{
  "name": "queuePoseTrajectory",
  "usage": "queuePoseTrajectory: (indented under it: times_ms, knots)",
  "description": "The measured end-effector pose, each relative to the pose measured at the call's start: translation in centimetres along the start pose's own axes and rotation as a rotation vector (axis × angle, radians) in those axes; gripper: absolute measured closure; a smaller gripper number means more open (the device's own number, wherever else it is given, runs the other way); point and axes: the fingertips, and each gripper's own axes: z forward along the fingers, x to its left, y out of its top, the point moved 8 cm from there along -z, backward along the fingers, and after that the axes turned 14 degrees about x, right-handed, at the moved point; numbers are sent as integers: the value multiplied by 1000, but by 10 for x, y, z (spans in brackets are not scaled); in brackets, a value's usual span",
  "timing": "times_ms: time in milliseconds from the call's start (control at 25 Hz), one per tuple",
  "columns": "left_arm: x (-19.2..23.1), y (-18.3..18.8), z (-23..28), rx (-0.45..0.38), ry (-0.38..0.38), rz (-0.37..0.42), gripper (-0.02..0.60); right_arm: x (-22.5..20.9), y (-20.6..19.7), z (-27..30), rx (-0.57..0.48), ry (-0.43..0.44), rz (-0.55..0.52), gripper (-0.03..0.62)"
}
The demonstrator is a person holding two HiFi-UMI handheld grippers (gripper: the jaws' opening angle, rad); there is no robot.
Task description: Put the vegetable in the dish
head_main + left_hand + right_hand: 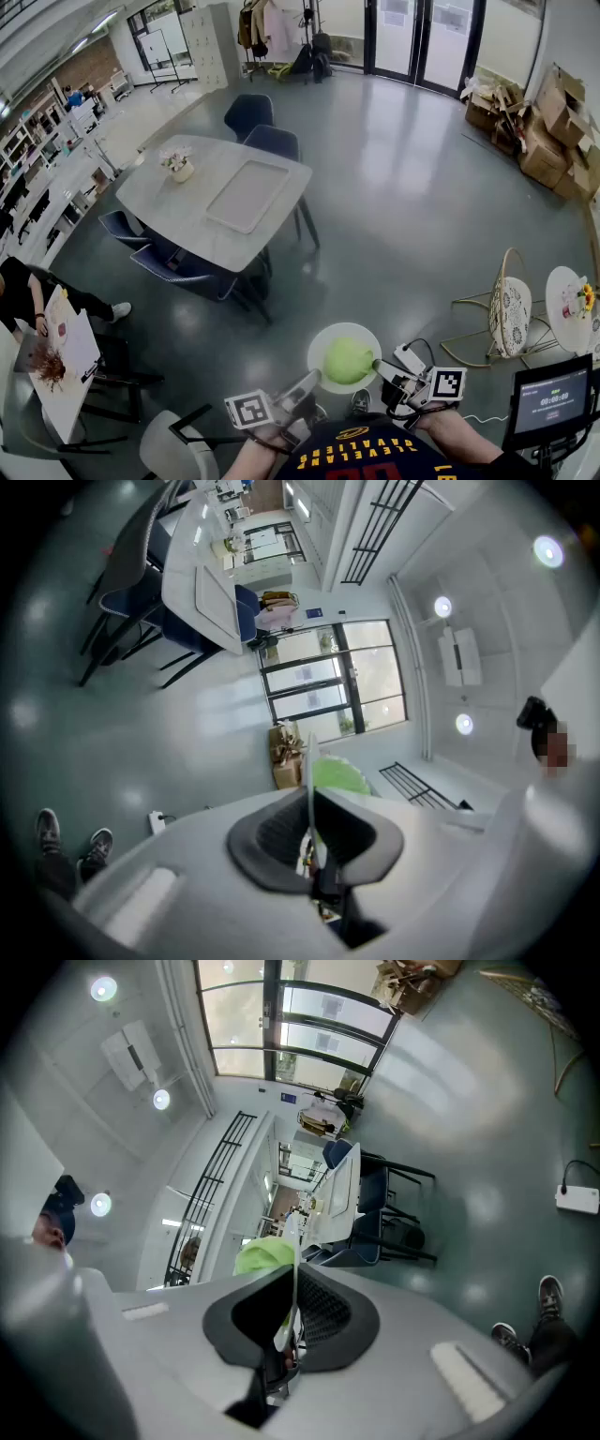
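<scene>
While the dish [323,342] is being held up in the air close to the chest, it's clamped at its rim from both sides. The left gripper [307,382] is closed on the near-left edge and the right gripper [380,367] on the right edge, each with its marker cube facing up just above a dark shirt [361,455] with yellow lettering.

In the left gripper view, the left gripper [311,810] is seen with its jaws pressed together on the thin rim of the dish [308,766], which is viewed edge-on. The vegetable [339,775] pokes up green just past it. It's the same story in the right gripper view: the right gripper [292,1290] is pinched shut on the dish [297,1241] edge, with the vegetable [262,1256] just behind the jaws.

The vegetable [348,361] is sitting in the dish, roughly in the middle. It's round and pale green, maybe a cabbage or lettuce, but it's hard to call from this angle.

Below all that, shoes [551,1294] can be seen on the shiny grey floor [412,187]. A small screen [549,399] is mounted off to the right.

Further out, a pale table [178,211] is seen with a flat tray [248,194] and a flower pot [178,164] on it, and dark blue chairs [272,142] are tucked around it. Cardboard boxes [548,131] are piled against the far right wall, and glass doors [422,37] are at the back.
</scene>
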Motion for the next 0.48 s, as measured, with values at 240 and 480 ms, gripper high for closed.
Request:
queuePoseTrajectory:
  times_ms: [240, 480]
  knots:
    - [0, -3, 5, -1, -13, 9, 565, -4, 0, -6, 5, -3, -10, 576]
    - [2, -8, 4, -12, 1, 19, 565, -6, 0, -6, 9, 19, -18, 575]
